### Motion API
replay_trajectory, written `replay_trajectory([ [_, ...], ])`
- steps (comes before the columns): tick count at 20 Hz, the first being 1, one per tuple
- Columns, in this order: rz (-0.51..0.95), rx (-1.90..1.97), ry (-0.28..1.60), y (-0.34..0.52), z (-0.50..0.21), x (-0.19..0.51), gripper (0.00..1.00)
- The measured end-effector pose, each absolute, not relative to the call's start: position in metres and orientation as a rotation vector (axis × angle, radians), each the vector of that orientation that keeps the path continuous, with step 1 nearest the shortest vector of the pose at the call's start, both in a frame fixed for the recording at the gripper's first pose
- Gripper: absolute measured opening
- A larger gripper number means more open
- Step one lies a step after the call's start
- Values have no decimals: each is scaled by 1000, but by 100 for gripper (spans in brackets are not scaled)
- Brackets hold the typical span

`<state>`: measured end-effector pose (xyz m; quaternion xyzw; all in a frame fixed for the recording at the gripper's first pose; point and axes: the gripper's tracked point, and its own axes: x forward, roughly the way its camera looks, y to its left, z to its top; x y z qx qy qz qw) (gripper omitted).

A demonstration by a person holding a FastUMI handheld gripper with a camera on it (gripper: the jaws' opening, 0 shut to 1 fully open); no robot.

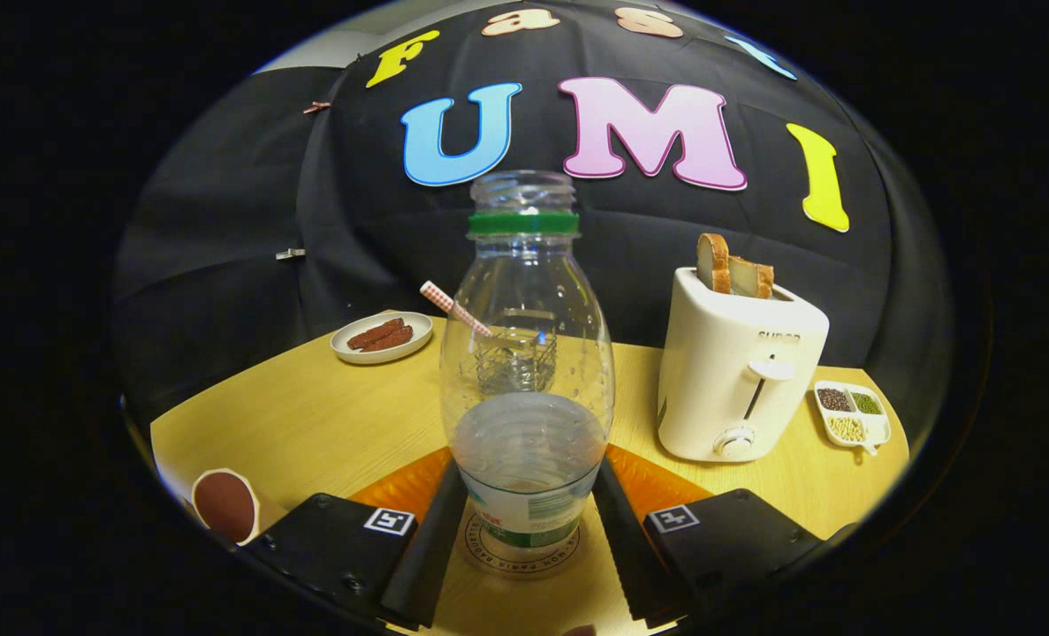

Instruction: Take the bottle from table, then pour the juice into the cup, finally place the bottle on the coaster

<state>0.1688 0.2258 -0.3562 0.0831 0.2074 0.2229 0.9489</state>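
Two fingers of the gripper (524, 539) sit close on each side of the bottle (527, 389), down at its bottom part. They look like they touch its sides, but I cannot tell for sure if they press on it. The bottle stands straight up on a round coaster (521, 549). It is see-through, with a green ring near its open top and a label low down. Part of the coaster is hidden under the bottle and the fingers.

A brown cup (224, 503) stands at the table's near edge, off to the left of the fingers, and part of it is cut off. Between the cup and the bottle the yellow wood table (330, 415) has open room. An orange mat (405, 481) peeks out behind the fingers on both sides.

On the right, near the bottle, stands a white toaster (736, 371) with bread (732, 269) poking out of the top. Just past it lies a small tray (853, 413) with seeds near the table's right edge. Far back on the left sits a plate (382, 336) with sausages. Behind the bottle there is a wire basket (517, 358) with a striped straw (456, 309), hard to see well through the plastic. A black cloth wall hangs behind the table.
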Motion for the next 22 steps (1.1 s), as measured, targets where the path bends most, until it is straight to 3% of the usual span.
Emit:
replay_trajectory([
  [3,459,156,432,227,-359,164,83],
  [6,457,160,443,227,-359,161,100],
  [13,447,139,440,210,-343,138,100],
  [22,407,147,384,159,-257,74,100],
])
